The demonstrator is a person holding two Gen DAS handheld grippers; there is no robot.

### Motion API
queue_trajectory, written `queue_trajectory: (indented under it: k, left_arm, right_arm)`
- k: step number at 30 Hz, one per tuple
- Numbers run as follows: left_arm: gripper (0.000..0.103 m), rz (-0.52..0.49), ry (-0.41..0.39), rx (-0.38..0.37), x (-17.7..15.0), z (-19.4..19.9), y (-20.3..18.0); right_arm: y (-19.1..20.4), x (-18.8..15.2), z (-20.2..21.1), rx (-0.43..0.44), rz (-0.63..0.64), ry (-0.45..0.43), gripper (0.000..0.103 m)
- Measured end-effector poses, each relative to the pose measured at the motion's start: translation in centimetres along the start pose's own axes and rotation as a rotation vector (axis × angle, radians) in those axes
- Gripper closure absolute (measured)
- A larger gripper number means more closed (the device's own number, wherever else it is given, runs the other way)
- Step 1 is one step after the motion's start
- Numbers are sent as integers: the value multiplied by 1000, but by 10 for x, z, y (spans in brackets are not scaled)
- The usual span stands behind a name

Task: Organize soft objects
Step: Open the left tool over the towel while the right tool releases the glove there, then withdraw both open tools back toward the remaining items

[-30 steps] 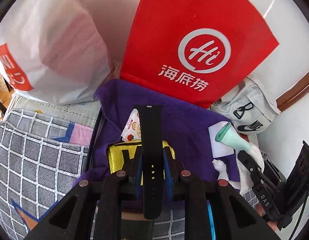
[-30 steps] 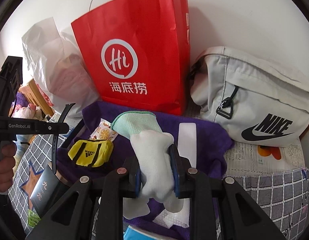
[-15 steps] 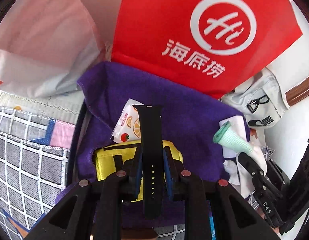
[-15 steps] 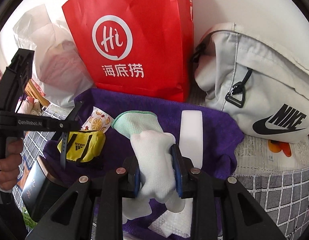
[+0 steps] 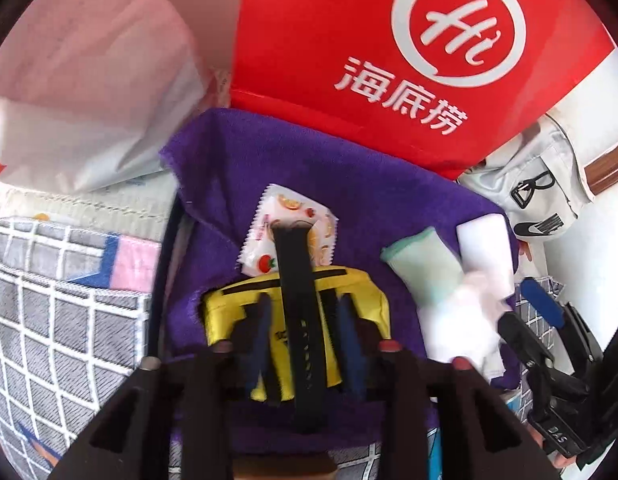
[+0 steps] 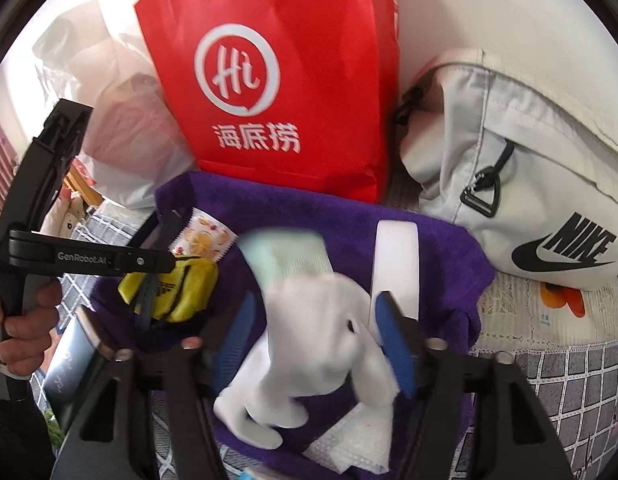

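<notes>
Closest in the left wrist view, the left gripper has its blue-padded jaws spread apart, and the black watch strap runs lengthwise between them without either pad pressing on it. The strap lies across the yellow pouch, its far tip reaching onto the fruit-printed sachet.

In the right wrist view, the right gripper also stands with its jaws parted. The white glove sits in the gap, blurred, its pale green cuff pointing away; I cannot tell whether it touches either blue pad. Under it lies crumpled white tissue, and just beside the right-hand finger lies a white rectangular block.

All of these rest on a purple towel, spread over a grey checked cover. To the left in that view a person's hand grips the handle of the other tool, above a dark booklet-like thing at the towel's edge.

Farther back, a red paper bag with a white "Hi" logo stands upright against the towel's far edge. A white plastic bag slumps to its left, and a pale grey Nike bag rests to its right, near the white wall.
</notes>
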State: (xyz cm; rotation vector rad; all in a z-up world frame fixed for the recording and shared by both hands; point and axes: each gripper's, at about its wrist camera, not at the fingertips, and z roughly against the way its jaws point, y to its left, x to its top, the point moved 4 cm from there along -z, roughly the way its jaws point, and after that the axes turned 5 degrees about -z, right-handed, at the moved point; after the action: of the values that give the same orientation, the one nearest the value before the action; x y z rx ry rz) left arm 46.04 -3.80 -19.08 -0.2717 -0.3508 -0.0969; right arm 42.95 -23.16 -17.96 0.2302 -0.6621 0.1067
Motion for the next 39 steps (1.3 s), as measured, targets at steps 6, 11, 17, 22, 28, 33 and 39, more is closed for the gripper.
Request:
queue_trajectory:
  k: [6, 11, 17, 22, 28, 33, 39]
  left_arm:
    - [58, 39, -51, 21, -9, 29, 11]
    - [58, 57, -119, 46, -36, 64, 28]
    - [58, 73, -165, 61, -85, 101, 44]
    - [58, 59, -177, 57, -138, 127, 52]
    - [58, 75, -166, 77, -192, 138, 70]
    - [58, 81, -139, 103, -230, 130, 84]
    - [51, 76, -69, 77, -266, 94, 82]
  right_arm:
    - [7, 2, 23, -15, -6, -25, 37]
    - [13, -7, 60, -15, -23, -63, 37]
    - [28, -35, 101, 34, -62, -49, 37]
    - [47, -63, 127, -16, -75, -49, 37]
    - [66, -108, 151, -24, -97, -48, 37]
    - [78, -154, 161, 0, -110, -38, 37]
    - [78, -195, 162, -24, -130, -31, 37]
